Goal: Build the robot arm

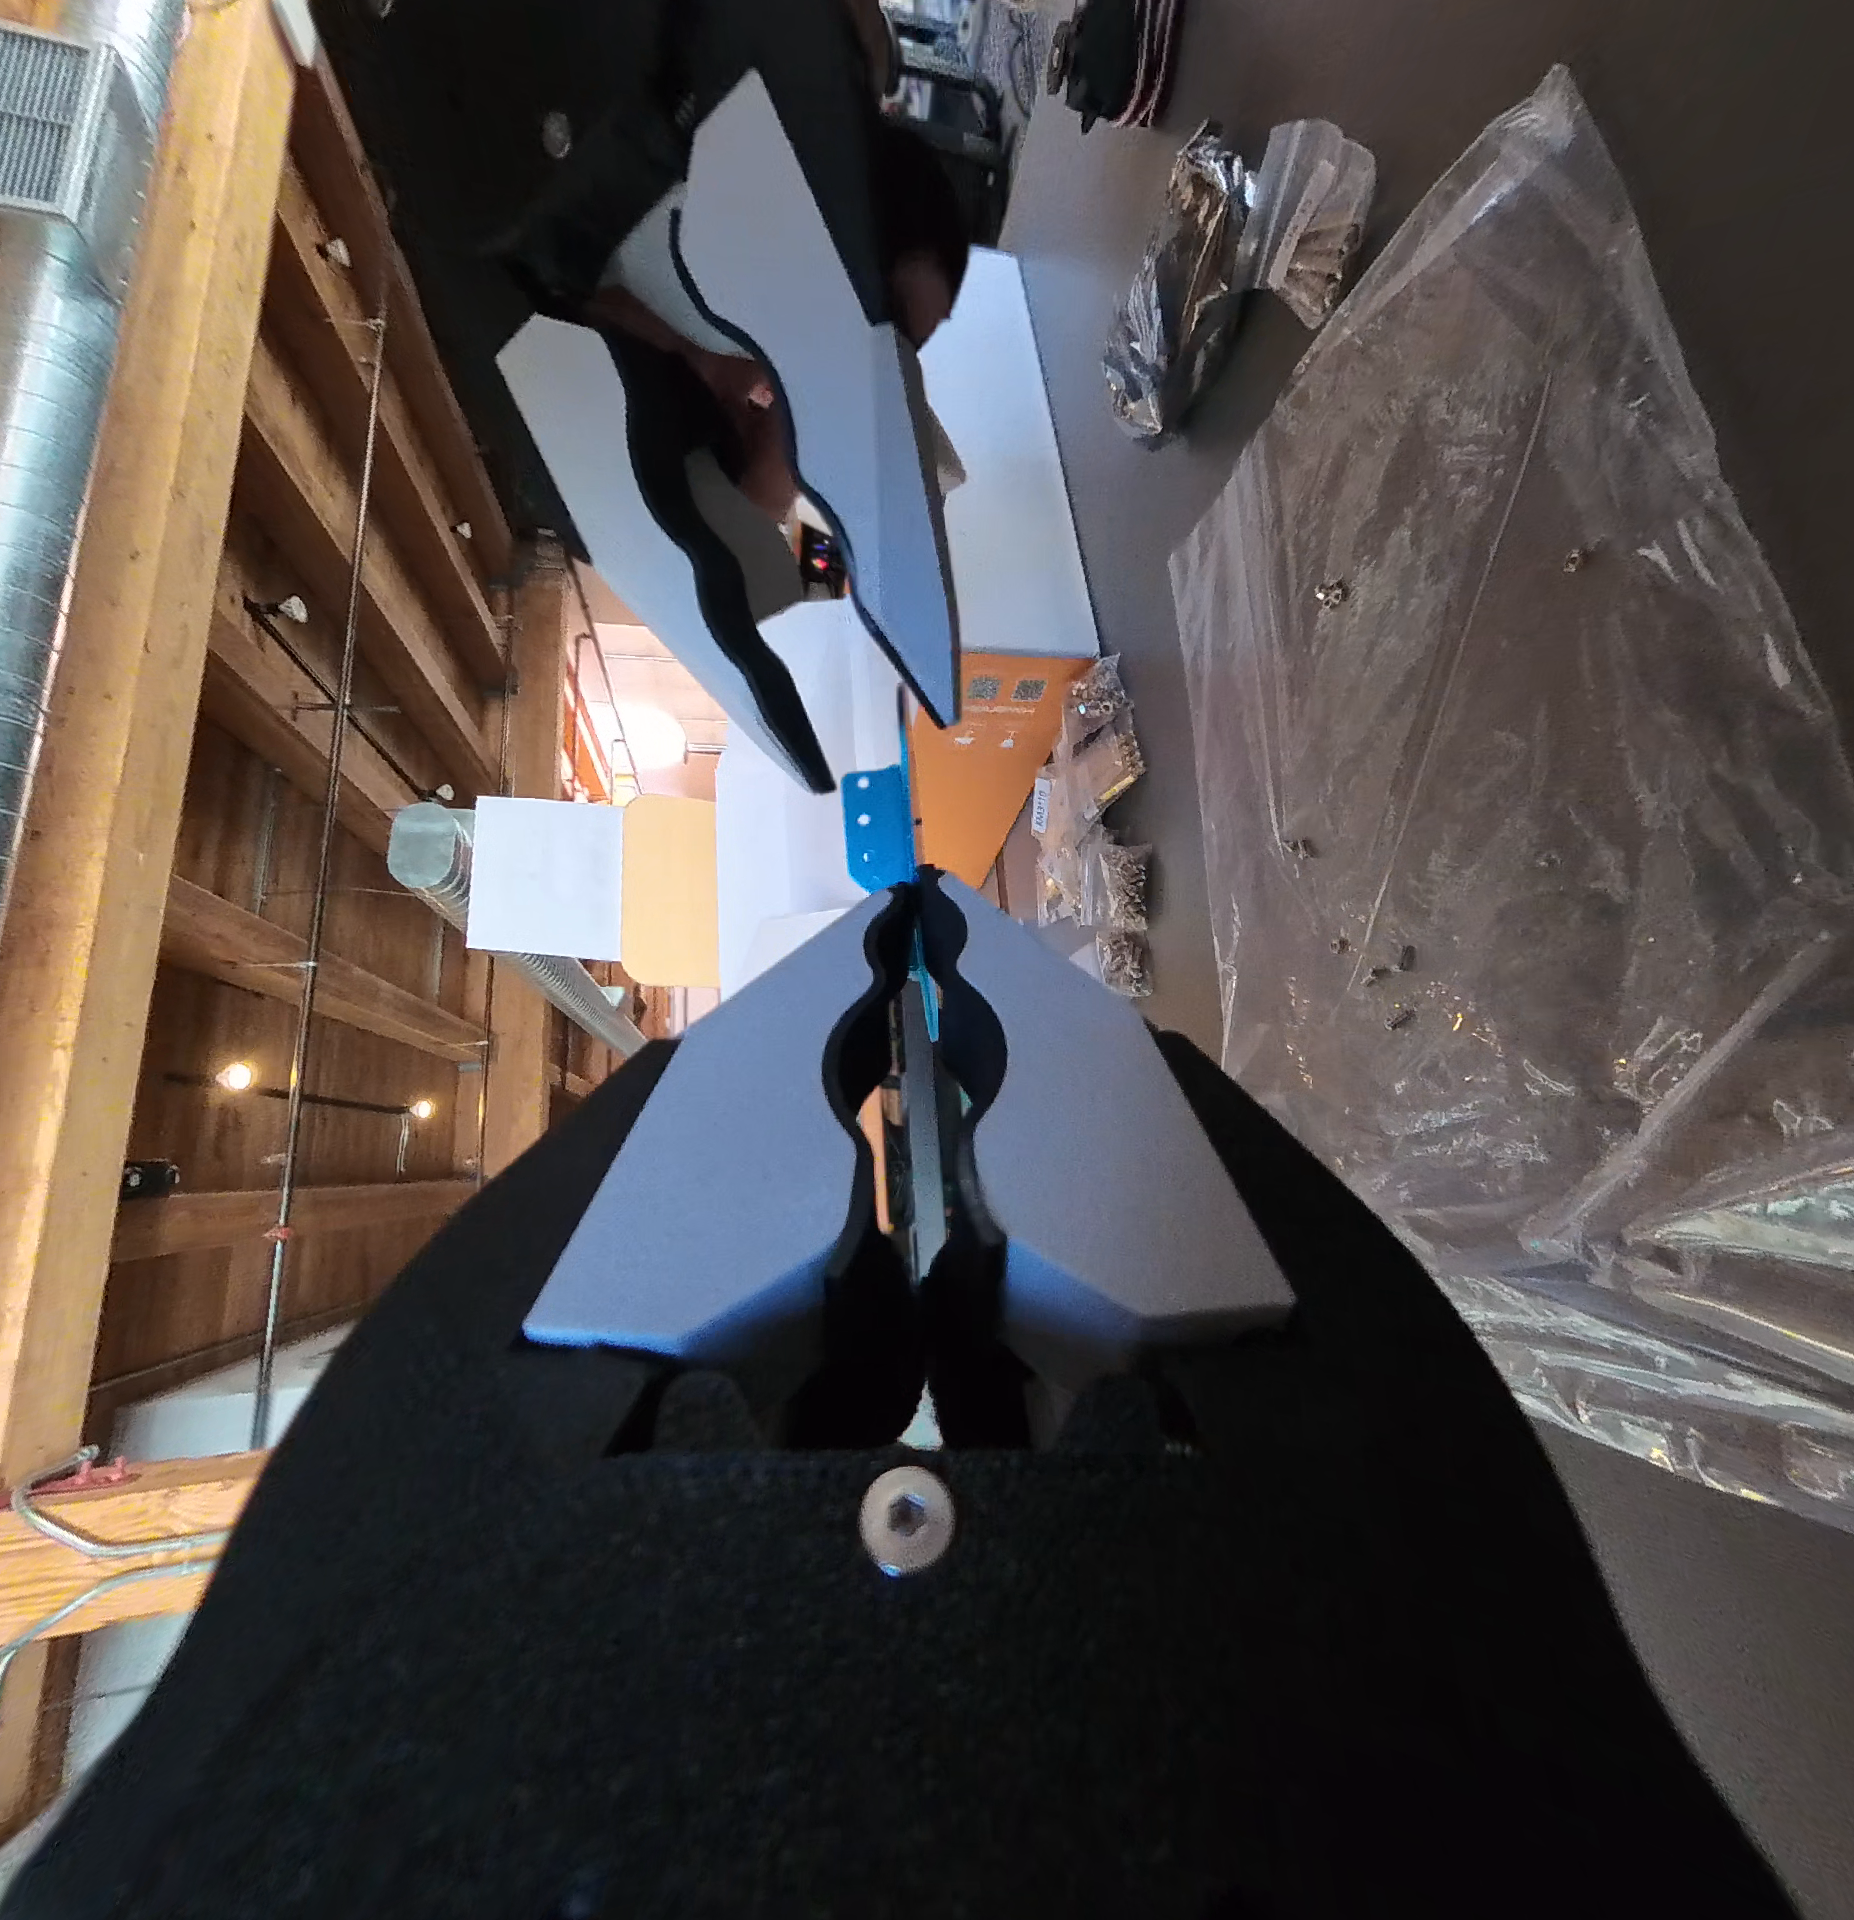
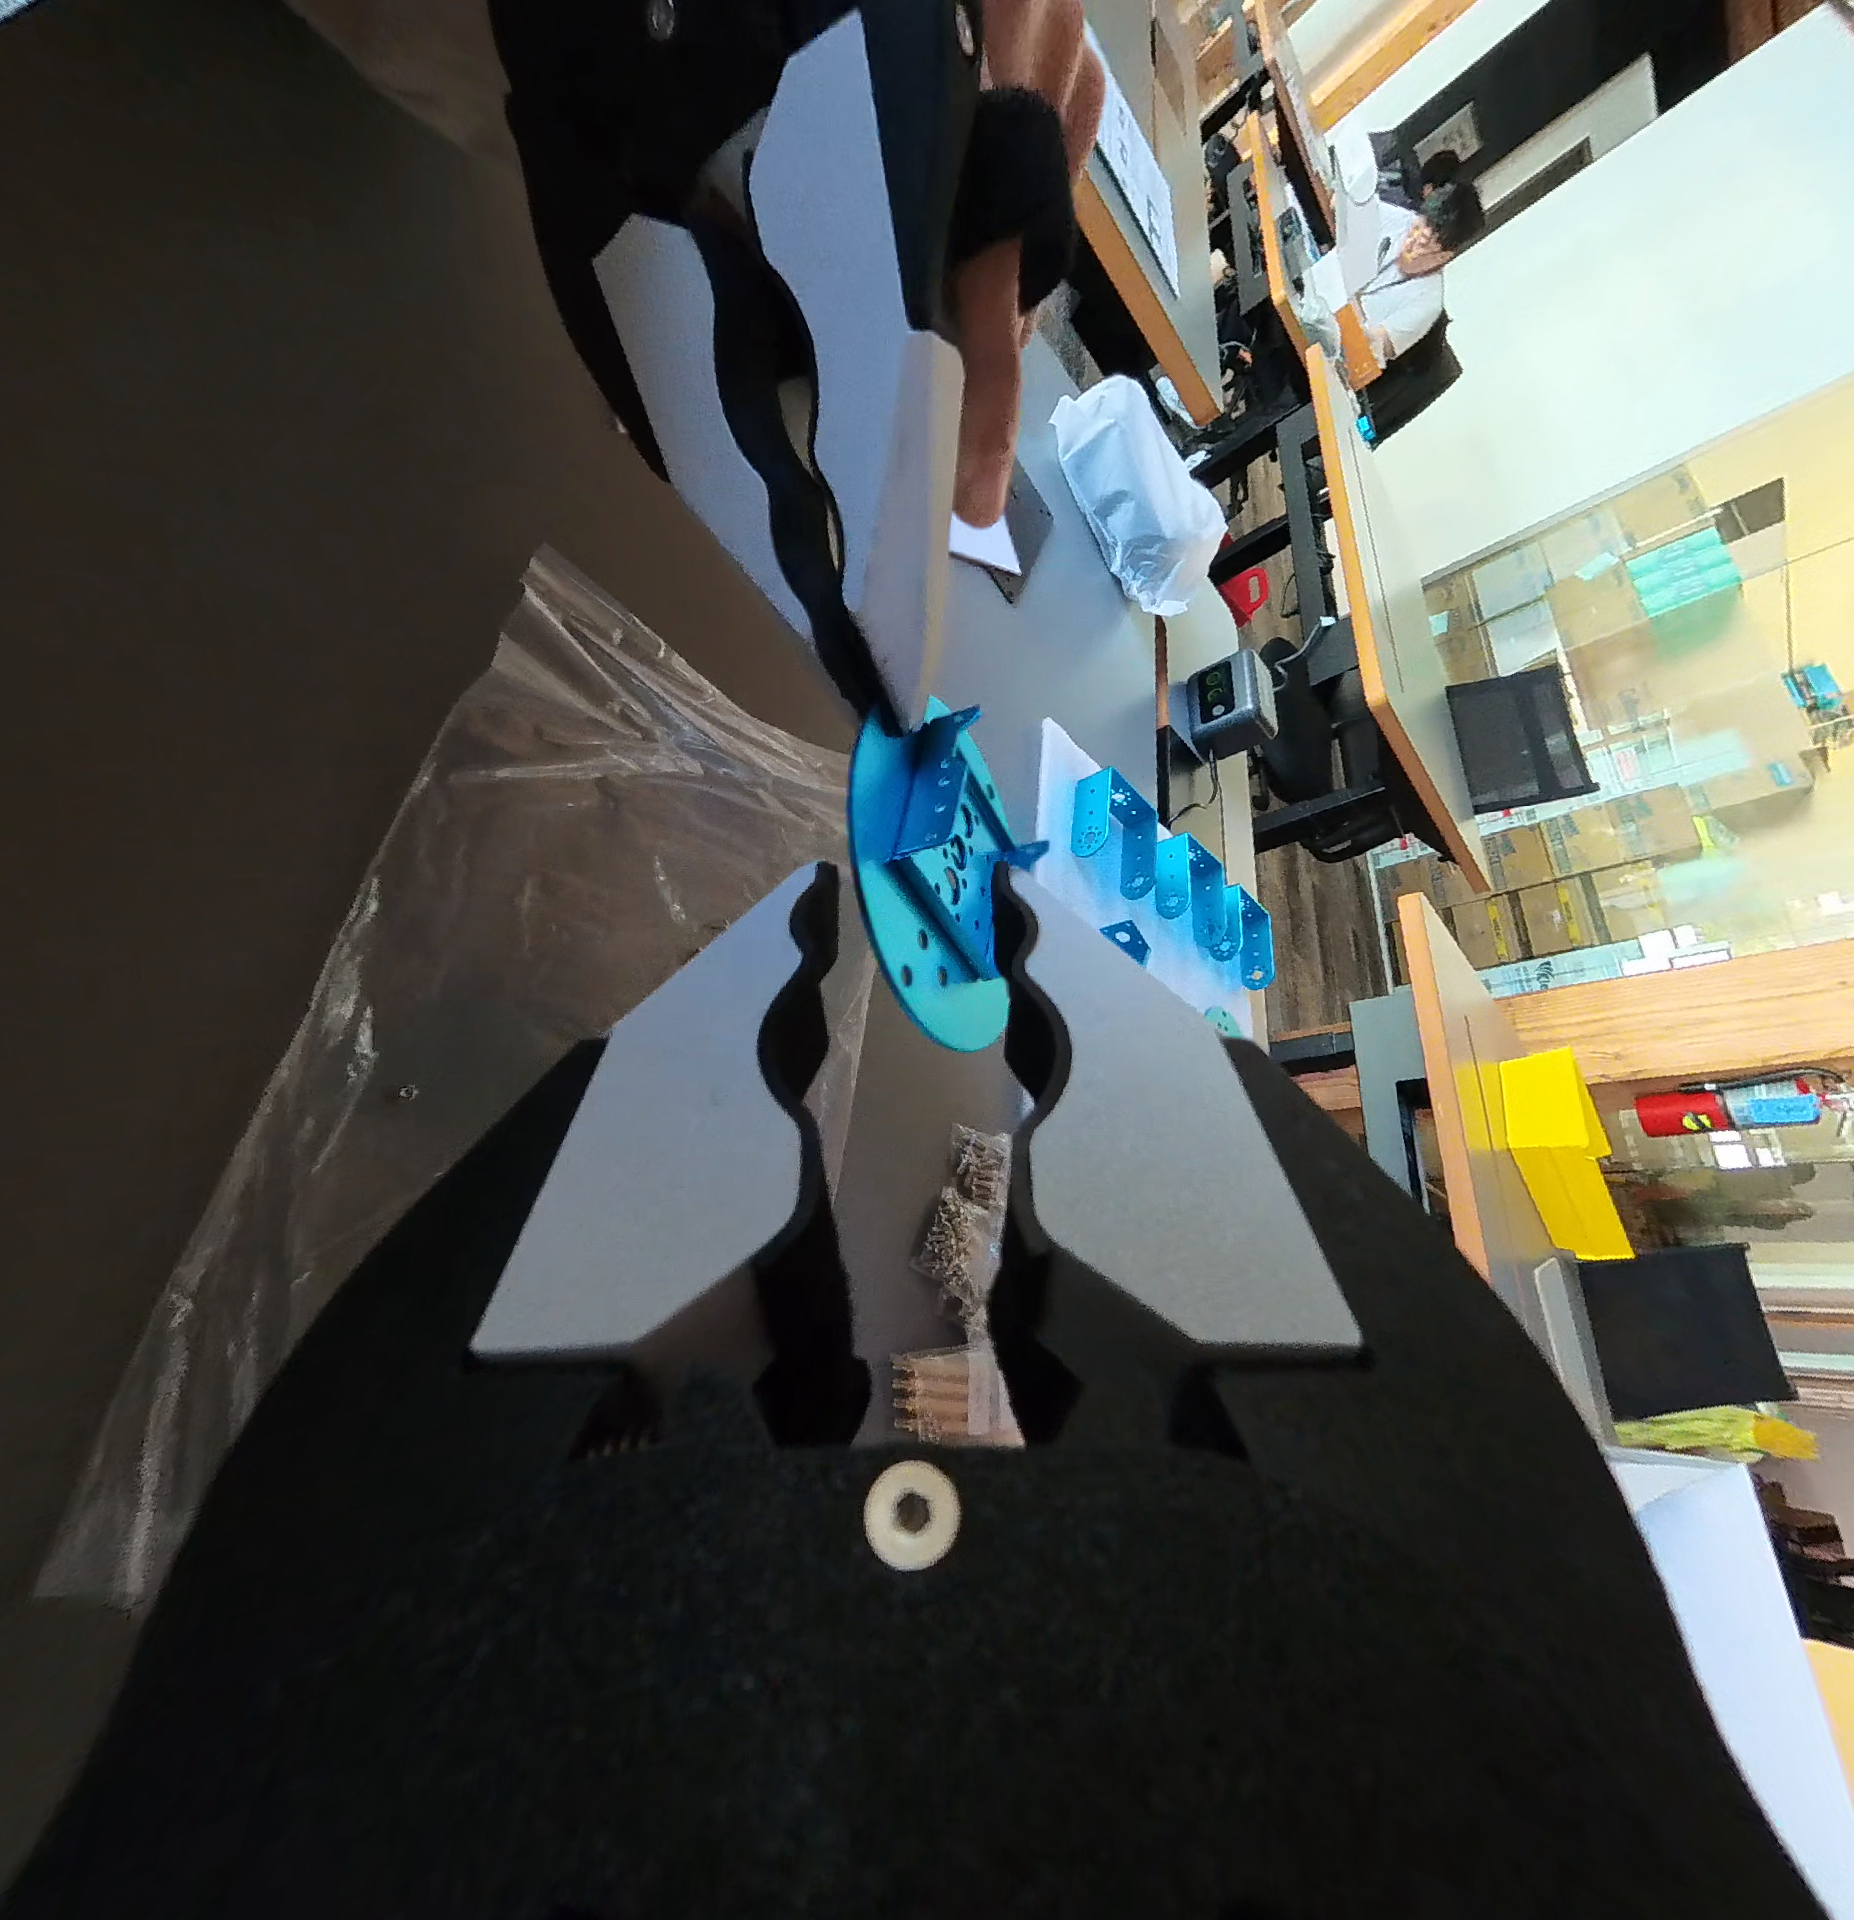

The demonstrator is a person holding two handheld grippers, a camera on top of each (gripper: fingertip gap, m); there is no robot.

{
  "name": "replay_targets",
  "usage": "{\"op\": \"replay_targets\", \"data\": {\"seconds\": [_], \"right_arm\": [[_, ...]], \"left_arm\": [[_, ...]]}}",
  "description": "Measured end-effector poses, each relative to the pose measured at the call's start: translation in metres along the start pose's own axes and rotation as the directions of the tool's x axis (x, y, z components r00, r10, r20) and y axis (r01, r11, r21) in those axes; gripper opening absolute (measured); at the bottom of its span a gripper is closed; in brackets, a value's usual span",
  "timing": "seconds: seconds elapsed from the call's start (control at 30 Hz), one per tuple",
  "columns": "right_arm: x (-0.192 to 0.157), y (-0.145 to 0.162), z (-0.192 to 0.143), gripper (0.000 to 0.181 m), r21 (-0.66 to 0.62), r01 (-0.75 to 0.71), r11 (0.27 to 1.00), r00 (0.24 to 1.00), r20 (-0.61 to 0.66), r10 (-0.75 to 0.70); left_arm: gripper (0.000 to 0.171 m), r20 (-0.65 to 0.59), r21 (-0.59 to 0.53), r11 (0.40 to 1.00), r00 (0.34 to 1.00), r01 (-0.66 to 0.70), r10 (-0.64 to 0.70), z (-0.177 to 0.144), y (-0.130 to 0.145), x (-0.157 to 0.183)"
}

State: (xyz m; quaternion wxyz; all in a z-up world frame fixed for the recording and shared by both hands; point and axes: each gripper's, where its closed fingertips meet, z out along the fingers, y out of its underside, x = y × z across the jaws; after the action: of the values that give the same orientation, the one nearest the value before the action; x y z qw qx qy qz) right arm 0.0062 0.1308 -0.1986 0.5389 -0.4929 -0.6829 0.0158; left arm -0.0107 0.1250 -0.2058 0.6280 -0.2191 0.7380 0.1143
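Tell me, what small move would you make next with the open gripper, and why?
Probably ease the right gripper forward. It stands open, short of the blue disc with brackets that the left gripper pinches by the rim, held off the table. Closing now would catch nothing.

Timber ceiling (image 1: 310, 727), duct (image 1: 40, 436) (silver), desks (image 2: 1390, 582)

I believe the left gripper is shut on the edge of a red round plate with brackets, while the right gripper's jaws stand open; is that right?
Not quite: the round plate is blue, not red, as the right wrist view shows. The rest holds: the left gripper is shut on its edge, and the right gripper has open jaws.
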Motion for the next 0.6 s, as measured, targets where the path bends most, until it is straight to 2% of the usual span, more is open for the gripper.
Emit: {"op": "replay_targets", "data": {"seconds": [0.43,0.6], "right_arm": [[-0.012,-0.005,0.005,0.023,0.013,0.02,1.0,0.999,0.037,-0.02],[-0.018,-0.004,0.006,0.023,0.016,-0.021,1.0,0.997,0.075,0.02]], "left_arm": [[0.0,-0.005,0.028,0.998,0.999,-0.048,0.048,-0.002,-0.01,0.005],[0.0,0.0,0.023,0.998,0.999,-0.052,0.052,-0.003,-0.01,0.004]]}}
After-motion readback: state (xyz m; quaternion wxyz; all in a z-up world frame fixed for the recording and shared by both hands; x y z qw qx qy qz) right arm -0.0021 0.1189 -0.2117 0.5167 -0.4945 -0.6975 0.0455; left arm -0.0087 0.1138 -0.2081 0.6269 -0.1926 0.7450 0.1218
